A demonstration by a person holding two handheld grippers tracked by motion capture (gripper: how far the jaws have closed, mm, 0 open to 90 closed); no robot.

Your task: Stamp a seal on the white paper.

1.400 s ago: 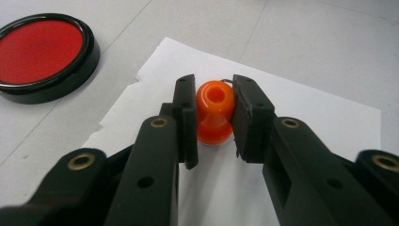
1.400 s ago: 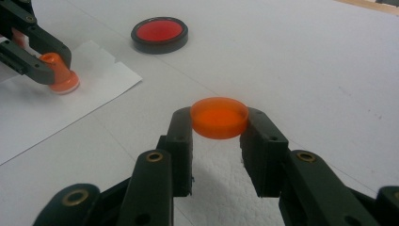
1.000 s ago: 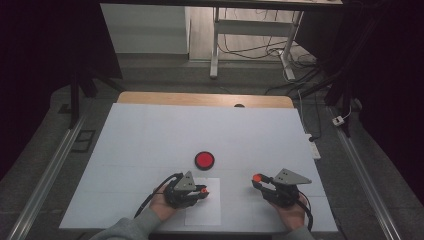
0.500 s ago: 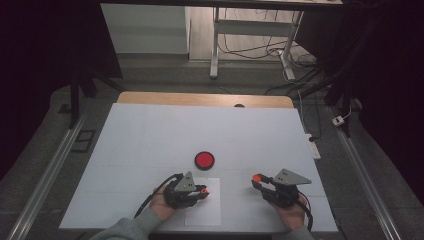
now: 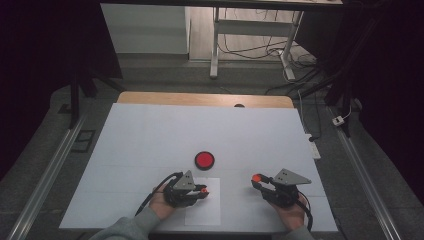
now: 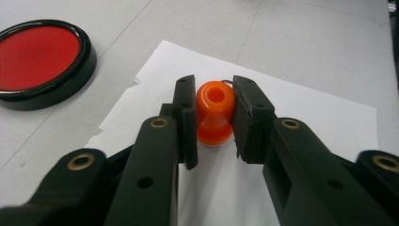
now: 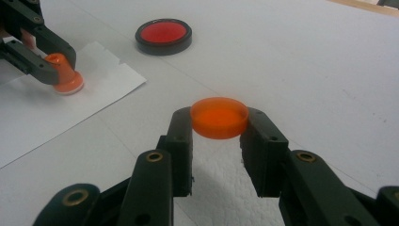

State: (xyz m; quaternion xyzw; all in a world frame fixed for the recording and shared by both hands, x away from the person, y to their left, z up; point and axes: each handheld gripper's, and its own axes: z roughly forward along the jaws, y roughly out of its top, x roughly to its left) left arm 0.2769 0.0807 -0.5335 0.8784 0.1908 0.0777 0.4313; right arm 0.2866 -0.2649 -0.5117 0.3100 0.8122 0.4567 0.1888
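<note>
Tabletop (image 5: 150,135) unchanged: both grippers stay put, clamping stamp (image 6: 215,113) and cap (image 7: 219,117).

An orange stamp (image 6: 215,113), an orange cap (image 7: 219,117), a red black-rimmed pad (image 5: 204,160), white paper (image 5: 202,215).

High view: fixed overhead on the person's side, facing forward and down across the whole white table (image 5: 150,135), far off. Left gripper view sits low and very close behind its jaws, over the paper sheet (image 6: 301,108). Right gripper view, equally low, shares that sheet and the red disc (image 7: 163,34).
</note>
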